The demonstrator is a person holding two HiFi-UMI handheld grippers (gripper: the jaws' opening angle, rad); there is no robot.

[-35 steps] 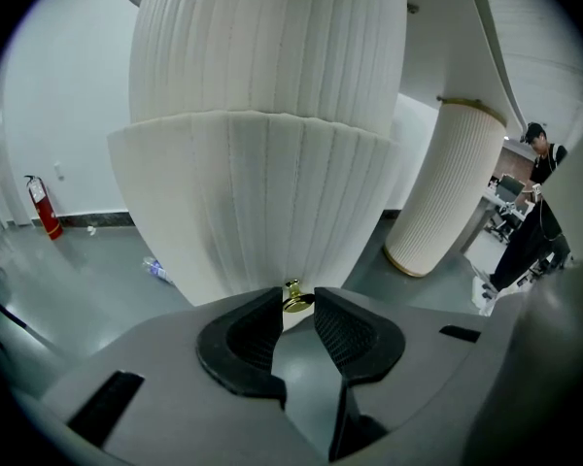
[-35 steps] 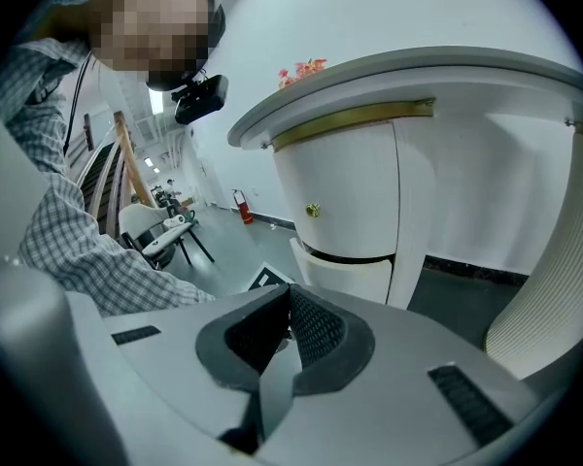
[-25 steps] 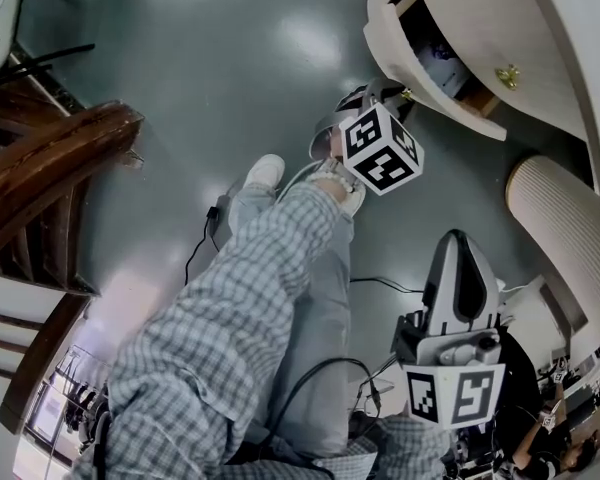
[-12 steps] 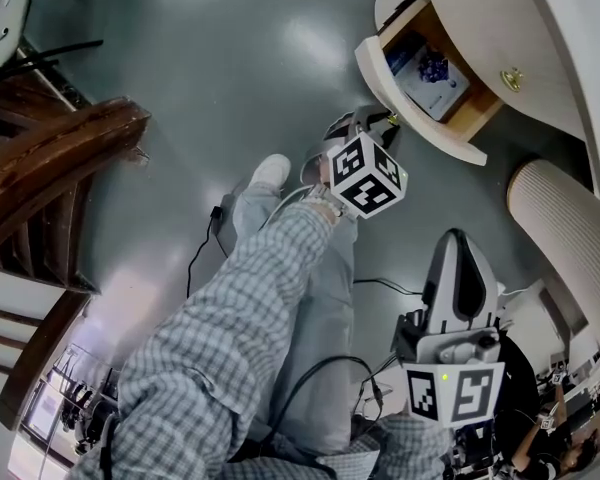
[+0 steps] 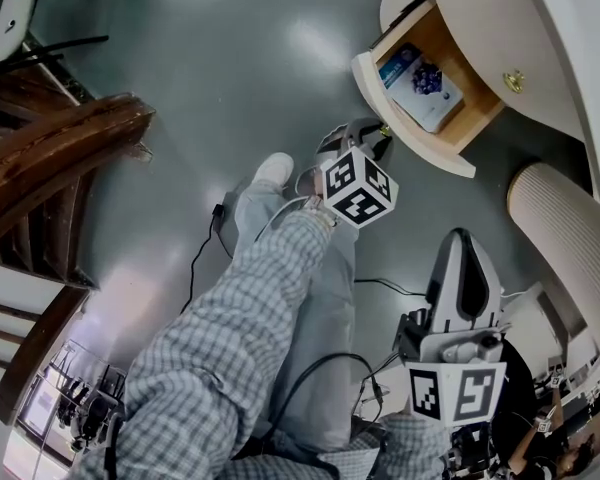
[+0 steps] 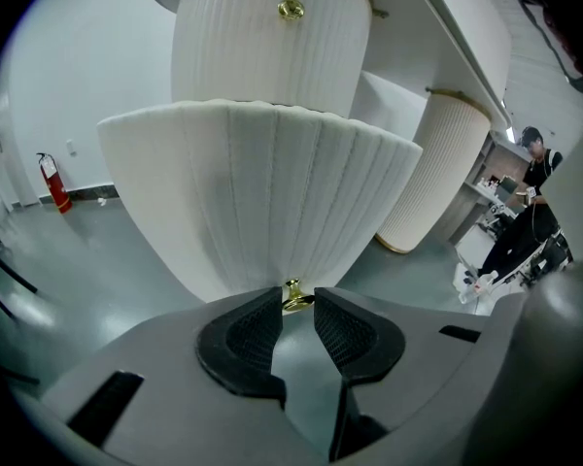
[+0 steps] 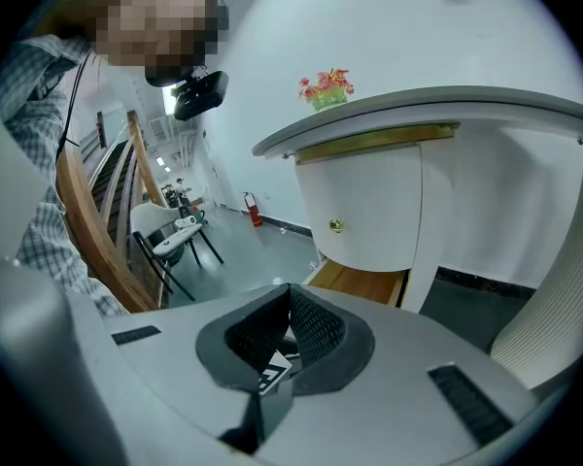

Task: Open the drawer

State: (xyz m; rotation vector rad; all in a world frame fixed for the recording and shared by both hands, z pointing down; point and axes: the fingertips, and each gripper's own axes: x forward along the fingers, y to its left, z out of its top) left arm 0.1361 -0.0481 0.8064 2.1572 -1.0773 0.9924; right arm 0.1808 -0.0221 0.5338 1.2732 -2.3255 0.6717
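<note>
I log my left gripper (image 6: 297, 299) clamped on the small brass knob (image 6: 291, 290) of the ribbed white drawer (image 6: 262, 192), which stands open; right gripper (image 7: 290, 297) jaws together, empty.

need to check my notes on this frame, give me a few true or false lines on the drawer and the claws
The lower drawer stands open. True.
The drawer is empty. False: a blue and white box lies in it.
The left claw is closed on the drawer's gold knob. True.
The right claw holds the upper knob. False: it is well short of that knob and holds nothing.
Flowers stand on the counter above the drawers. True.
</note>
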